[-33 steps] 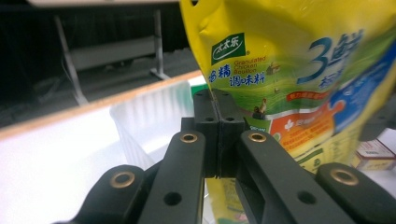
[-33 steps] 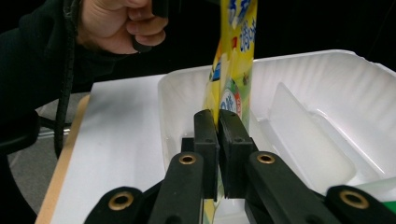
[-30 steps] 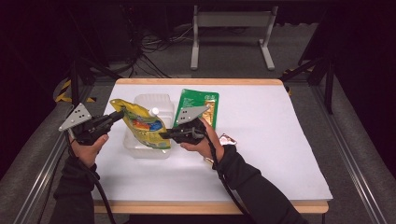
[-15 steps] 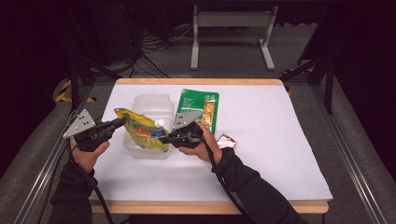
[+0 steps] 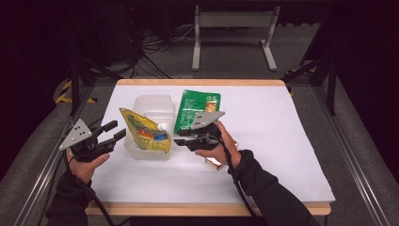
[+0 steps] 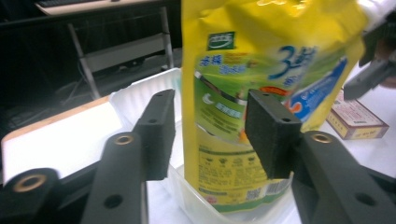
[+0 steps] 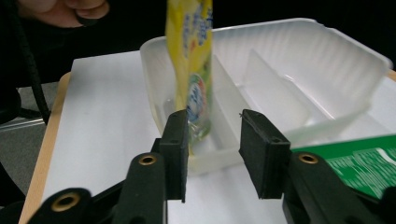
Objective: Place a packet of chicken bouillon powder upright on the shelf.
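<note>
A yellow spouted pouch (image 5: 143,133) stands upright and slightly tilted in the near compartment of a white plastic tray (image 5: 153,102). My left gripper (image 5: 116,130) is open just left of the pouch, clear of it. In the left gripper view the pouch (image 6: 261,65) rises beyond the open left gripper (image 6: 210,112). My right gripper (image 5: 179,137) sits at the pouch's right side, also open. In the right gripper view the pouch (image 7: 191,70) shows edge-on just past the parted right gripper (image 7: 212,126), inside the tray (image 7: 299,56).
A flat green packet (image 5: 198,109) lies right of the tray, partly under my right gripper. A small box (image 5: 214,163) sits on the white table (image 5: 282,150) beneath the right hand. The tray has dividers (image 7: 273,91) and unfilled compartments.
The left gripper has let go of the pouch and drawn back to the left. The pouch has come down to stand in the tray. The right gripper has eased back slightly.
</note>
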Available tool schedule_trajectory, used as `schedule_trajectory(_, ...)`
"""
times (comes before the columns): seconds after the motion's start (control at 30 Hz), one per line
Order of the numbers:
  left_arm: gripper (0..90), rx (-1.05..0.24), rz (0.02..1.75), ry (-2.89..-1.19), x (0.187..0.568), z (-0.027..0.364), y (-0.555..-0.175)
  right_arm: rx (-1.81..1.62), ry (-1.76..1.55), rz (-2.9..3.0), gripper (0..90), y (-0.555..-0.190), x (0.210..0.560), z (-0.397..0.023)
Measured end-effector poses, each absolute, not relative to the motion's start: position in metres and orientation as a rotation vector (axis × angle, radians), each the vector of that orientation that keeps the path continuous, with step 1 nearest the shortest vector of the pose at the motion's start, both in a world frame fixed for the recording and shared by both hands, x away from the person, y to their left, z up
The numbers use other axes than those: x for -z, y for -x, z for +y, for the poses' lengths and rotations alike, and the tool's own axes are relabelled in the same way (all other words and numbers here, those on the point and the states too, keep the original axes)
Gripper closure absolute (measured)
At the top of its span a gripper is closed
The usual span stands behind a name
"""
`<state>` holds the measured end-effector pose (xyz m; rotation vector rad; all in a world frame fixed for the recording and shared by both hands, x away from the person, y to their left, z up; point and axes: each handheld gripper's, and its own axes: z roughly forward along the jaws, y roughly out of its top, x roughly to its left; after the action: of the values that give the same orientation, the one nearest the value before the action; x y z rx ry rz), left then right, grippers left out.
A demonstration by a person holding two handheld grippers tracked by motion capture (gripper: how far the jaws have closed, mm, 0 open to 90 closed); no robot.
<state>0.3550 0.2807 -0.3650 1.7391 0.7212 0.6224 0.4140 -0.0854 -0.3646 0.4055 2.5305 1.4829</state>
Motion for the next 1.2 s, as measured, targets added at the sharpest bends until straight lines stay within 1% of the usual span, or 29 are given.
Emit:
schedule_trajectory(0.1,50.3,-0.626,0.703,-1.75,0.365,0.277,-0.346,-1.491,-0.417,2.507,62.2,-0.412,0.362,-0.099)
schedule_trajectory(0.17,48.3,-0.63,0.688,-1.772,0.366,0.272,-0.336,-1.485,-0.445,2.484,62.3,-0.41,0.36,-0.117)
schedule_trajectory(0.2,47.0,-0.633,0.682,-1.784,0.366,0.27,-0.333,-1.471,-0.473,2.463,62.2,-0.409,0.359,-0.132)
schedule_trajectory(0.23,47.0,-0.63,0.668,-1.801,0.367,0.268,-0.329,-1.471,-0.473,2.463,62.2,-0.409,0.359,-0.132)
schedule_trajectory(0.43,42.6,-0.629,0.614,-1.897,0.378,0.249,-0.302,-1.387,-0.583,2.414,60.0,-0.409,0.364,-0.181)
schedule_trajectory(0.53,39.6,-0.589,0.599,-1.926,0.388,0.237,-0.291,-1.348,-0.619,2.401,59.0,-0.41,0.368,-0.199)
schedule_trajectory(0.6,36.1,-0.565,0.58,-1.964,0.396,0.228,-0.287,-1.322,-0.666,2.391,54.6,-0.412,0.374,-0.214)
schedule_trajectory(0.63,34.5,-0.548,0.581,-1.986,0.401,0.222,-0.285,-1.312,-0.676,2.392,50.5,-0.412,0.376,-0.219)
schedule_trajectory(0.7,28.1,-0.517,0.588,-2.016,0.412,0.216,-0.283,-1.318,-0.684,2.399,40.4,-0.415,0.383,-0.234)
schedule_trajectory(0.77,23.8,-0.479,0.606,-2.039,0.423,0.212,-0.283,-1.296,-0.689,2.427,33.2,-0.417,0.39,-0.243)
schedule_trajectory(0.8,21.9,-0.47,0.608,-2.075,0.429,0.209,-0.283,-1.296,-0.688,2.458,30.9,-0.418,0.393,-0.248)
schedule_trajectory(0.83,20.7,-0.488,0.597,-2.116,0.433,0.207,-0.283,-1.295,-0.703,2.499,26.2,-0.42,0.399,-0.253)
schedule_trajectory(0.87,19.5,-0.488,0.597,-2.116,0.433,0.207,-0.283,-1.295,-0.703,2.499,26.2,-0.42,0.399,-0.253)
schedule_trajectory(0.9,19.5,-0.499,0.596,-2.139,0.436,0.206,-0.282,-1.293,-0.714,2.531,23.5,-0.421,0.403,-0.256)
schedule_trajectory(0.93,19.0,-0.483,0.597,-2.134,0.438,0.205,-0.283,-1.285,-0.72,2.576,21.6,-0.423,0.409,-0.259)
schedule_trajectory(1.0,18.3,-0.479,0.588,-2.145,0.439,0.204,-0.284,-1.286,-0.749,2.59,19.6,-0.425,0.417,-0.262)
schedule_trajectory(1.03,16.9,-0.475,0.592,-2.149,0.441,0.203,-0.285,-1.277,-0.764,2.62,17.3,-0.427,0.422,-0.261)
schedule_trajectory(1.2,16.2,-0.472,0.596,-2.152,0.443,0.202,-0.285,-1.245,-0.763,2.67,16.5,-0.427,0.43,-0.255)
